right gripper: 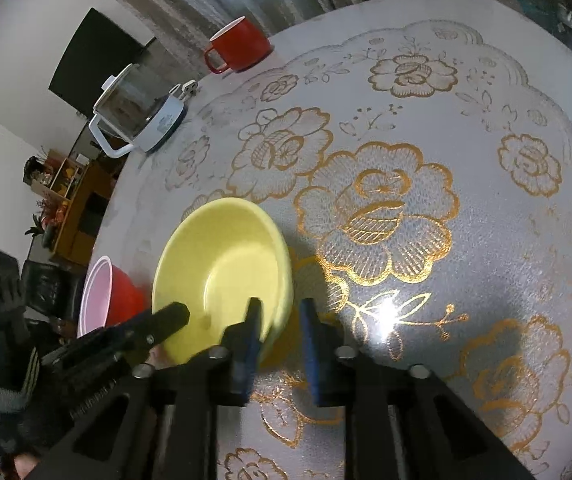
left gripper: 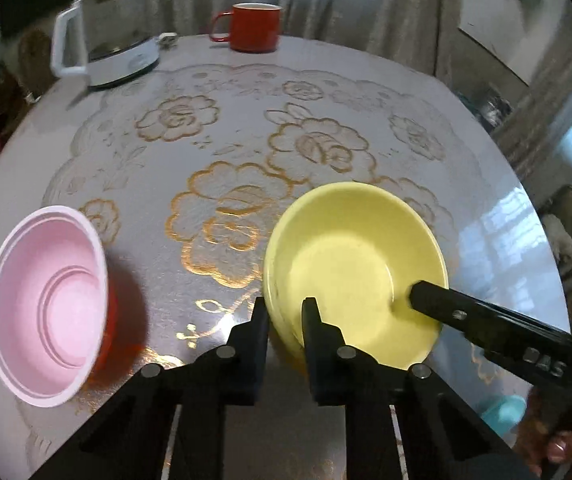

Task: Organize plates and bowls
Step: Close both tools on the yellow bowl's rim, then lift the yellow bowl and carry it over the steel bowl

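- The left gripper is clamped on the near-left rim of the yellow bowl, one finger outside the wall and one inside, a grip that suits lifting by the edge
- The right gripper is clenched on the bowl's opposite rim; in the left wrist view one of its black fingers reaches down into the bowl from the right
- With both tools on facing edges, the bowl looks steadied for a two-handed lift; it sits tilted, close to the near edge of the table
- Just to the left stands a pink bowl, nested in a red bowl of which only the outer wall shows; that stack is a likely place for the yellow one to go
- A gold-flowered lace cloth covers the table, bare across the middle
- At the far edge, well apart from the bowls, stand a white kettle and a red mug, with curtains behind
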`<move>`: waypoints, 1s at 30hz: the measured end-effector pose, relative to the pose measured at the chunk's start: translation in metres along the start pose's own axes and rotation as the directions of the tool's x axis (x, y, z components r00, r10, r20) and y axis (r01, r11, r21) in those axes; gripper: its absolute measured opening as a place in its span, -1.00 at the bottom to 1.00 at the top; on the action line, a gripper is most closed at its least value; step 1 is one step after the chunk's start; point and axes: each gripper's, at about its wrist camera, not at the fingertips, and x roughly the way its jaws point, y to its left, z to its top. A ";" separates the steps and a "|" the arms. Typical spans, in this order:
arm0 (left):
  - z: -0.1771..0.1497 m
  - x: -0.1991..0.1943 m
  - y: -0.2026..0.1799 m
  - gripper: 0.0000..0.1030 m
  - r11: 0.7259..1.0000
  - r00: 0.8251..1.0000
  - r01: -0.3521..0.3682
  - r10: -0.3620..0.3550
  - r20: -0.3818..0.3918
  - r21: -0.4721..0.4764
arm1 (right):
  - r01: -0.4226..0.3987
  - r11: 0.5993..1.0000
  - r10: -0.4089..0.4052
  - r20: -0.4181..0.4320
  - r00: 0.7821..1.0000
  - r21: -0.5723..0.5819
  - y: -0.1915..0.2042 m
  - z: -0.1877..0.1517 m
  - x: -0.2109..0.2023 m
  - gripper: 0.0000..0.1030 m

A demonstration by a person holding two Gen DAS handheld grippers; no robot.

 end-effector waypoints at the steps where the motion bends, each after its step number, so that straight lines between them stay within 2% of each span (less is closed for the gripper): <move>1: -0.001 -0.001 0.001 -0.68 1.000 1.000 0.000 0.000 0.000 0.002 | 0.006 1.000 -0.006 -0.003 1.000 0.003 0.000 -0.001 0.001 -0.74; 10: -0.026 -0.027 0.001 -0.68 1.000 1.000 -0.004 0.004 0.018 0.002 | 0.018 0.999 -0.019 -0.008 1.000 -0.029 0.013 -0.024 -0.012 -0.75; 21: -0.086 -0.090 0.011 -0.68 0.999 0.996 0.032 -0.029 0.090 -0.030 | -0.005 0.996 0.007 0.029 1.000 -0.090 0.048 -0.071 -0.055 -0.75; 30: -0.131 -0.136 0.024 -0.68 0.997 0.987 0.039 -0.030 0.161 -0.059 | -0.033 0.991 0.040 0.053 0.998 -0.130 0.079 -0.110 -0.081 -0.74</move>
